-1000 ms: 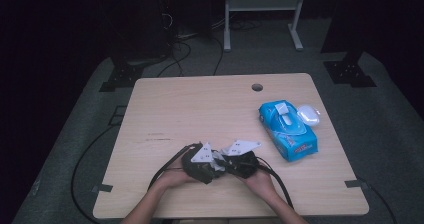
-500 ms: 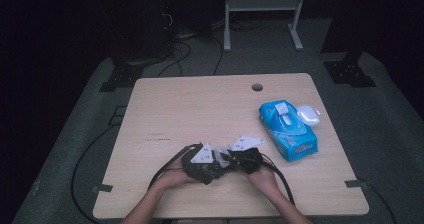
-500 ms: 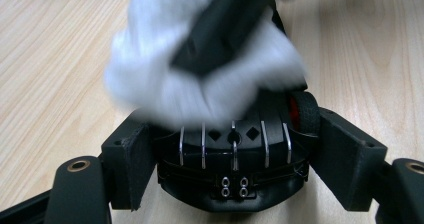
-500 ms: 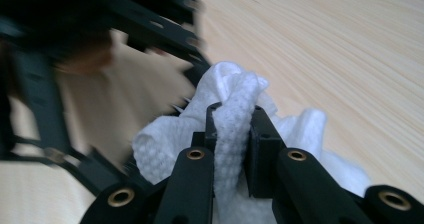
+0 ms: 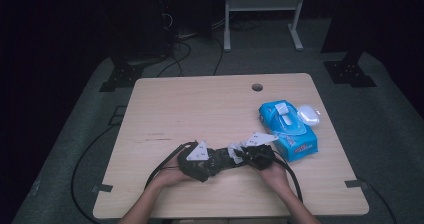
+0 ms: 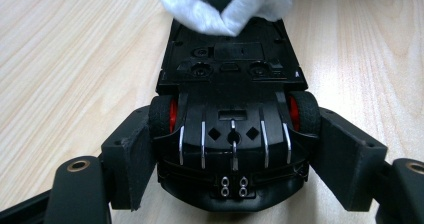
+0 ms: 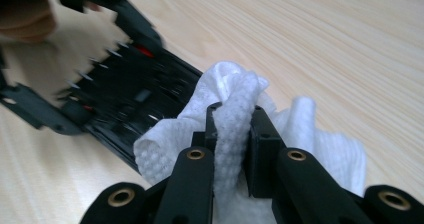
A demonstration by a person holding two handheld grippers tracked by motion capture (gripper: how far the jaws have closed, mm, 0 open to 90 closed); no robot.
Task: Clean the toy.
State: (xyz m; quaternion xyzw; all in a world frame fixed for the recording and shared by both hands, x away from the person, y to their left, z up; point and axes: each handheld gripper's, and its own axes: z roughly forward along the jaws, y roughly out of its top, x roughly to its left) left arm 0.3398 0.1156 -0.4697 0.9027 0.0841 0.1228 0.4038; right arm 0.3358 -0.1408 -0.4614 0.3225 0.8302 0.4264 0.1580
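- Two jobs remain, I judge: most of the black plastic toy car's [image 6: 232,109] upturned underside looks unwiped; it lies on the pale wooden table [image 5: 200,109].
- My left gripper [image 6: 232,149] clamps the car's wheeled end.
- My right gripper [image 7: 234,134], nearly closed, pinches the white textured wipe [image 7: 235,109] against the car's far end.

I see a pale wooden counter [image 5: 200,109] on grey carpet [image 5: 75,149], a white metal stand [image 5: 262,4] at upper centre, darkness around.
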